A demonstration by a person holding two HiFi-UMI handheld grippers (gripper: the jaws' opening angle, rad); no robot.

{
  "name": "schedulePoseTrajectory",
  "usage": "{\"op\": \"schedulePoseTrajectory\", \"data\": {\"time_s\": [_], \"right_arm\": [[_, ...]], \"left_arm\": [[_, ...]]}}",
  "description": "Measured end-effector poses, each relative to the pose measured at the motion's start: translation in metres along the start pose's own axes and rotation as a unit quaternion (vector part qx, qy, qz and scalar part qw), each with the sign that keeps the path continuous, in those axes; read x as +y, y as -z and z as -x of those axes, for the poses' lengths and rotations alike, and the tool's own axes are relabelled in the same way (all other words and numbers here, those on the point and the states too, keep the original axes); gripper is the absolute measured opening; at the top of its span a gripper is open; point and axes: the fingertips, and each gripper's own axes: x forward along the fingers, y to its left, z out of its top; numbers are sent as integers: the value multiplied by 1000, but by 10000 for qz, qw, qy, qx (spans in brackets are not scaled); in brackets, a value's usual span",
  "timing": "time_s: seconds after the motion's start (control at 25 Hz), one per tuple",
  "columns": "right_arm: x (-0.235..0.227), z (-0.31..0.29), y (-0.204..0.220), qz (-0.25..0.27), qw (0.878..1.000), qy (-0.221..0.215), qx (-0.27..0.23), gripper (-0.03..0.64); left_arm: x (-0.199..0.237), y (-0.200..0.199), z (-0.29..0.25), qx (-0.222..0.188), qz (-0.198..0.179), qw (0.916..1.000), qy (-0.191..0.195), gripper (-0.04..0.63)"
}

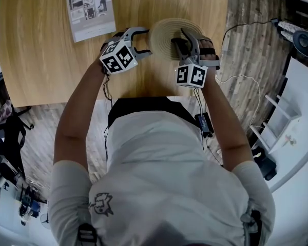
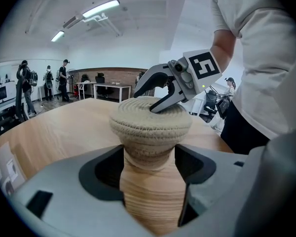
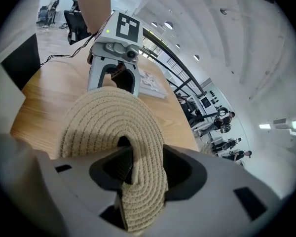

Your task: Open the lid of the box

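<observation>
A round woven rope box [image 1: 164, 35] with a domed rope lid [image 2: 150, 120] stands on the wooden table [image 1: 41, 60]. My left gripper [image 1: 143, 42] is at the box's left side with its jaws open. In the left gripper view the box base sits just beyond that gripper's [image 2: 150, 169] fingertips, and no pad presses on it. My right gripper [image 1: 184, 42] comes down on the lid's right part. In the right gripper view a strip of the lid [image 3: 103, 117] is bent up between the jaws of that gripper [image 3: 145, 167], which are shut on it.
A printed leaflet [image 1: 90, 9] lies on the table at the back left. A cable [image 1: 241, 81] trails over the plank floor to the right, beside a white shelf [image 1: 292, 122]. People stand far off in the room [image 2: 27, 85].
</observation>
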Motion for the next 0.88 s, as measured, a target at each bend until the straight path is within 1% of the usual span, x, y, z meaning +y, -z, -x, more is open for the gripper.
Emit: {"op": "schedulePoseTrajectory", "data": {"time_s": [0.12, 0.24, 0.44, 0.6, 0.76, 0.88], "right_arm": [[3, 2, -2, 158, 9998, 82, -42, 176], [10, 3, -4, 371, 9992, 99, -83, 118], [16, 3, -4, 484, 9987, 97, -124, 58], [19, 1, -4, 545, 9984, 74, -115, 40], [18, 2, -3, 592, 9982, -12, -87, 37], [13, 6, -5, 562, 9984, 22, -80, 34]], "left_arm": [[0, 1, 0, -10, 30, 10000, -17, 313], [-1, 2, 0, -10, 57, 10000, -21, 313], [-1, 3, 0, 52, 8, 10000, -36, 313], [-1, 5, 1, 42, 38, 10000, -44, 311], [-1, 4, 1, 34, 56, 10000, -10, 302], [-1, 4, 2, 59, 19, 10000, 22, 301]]}}
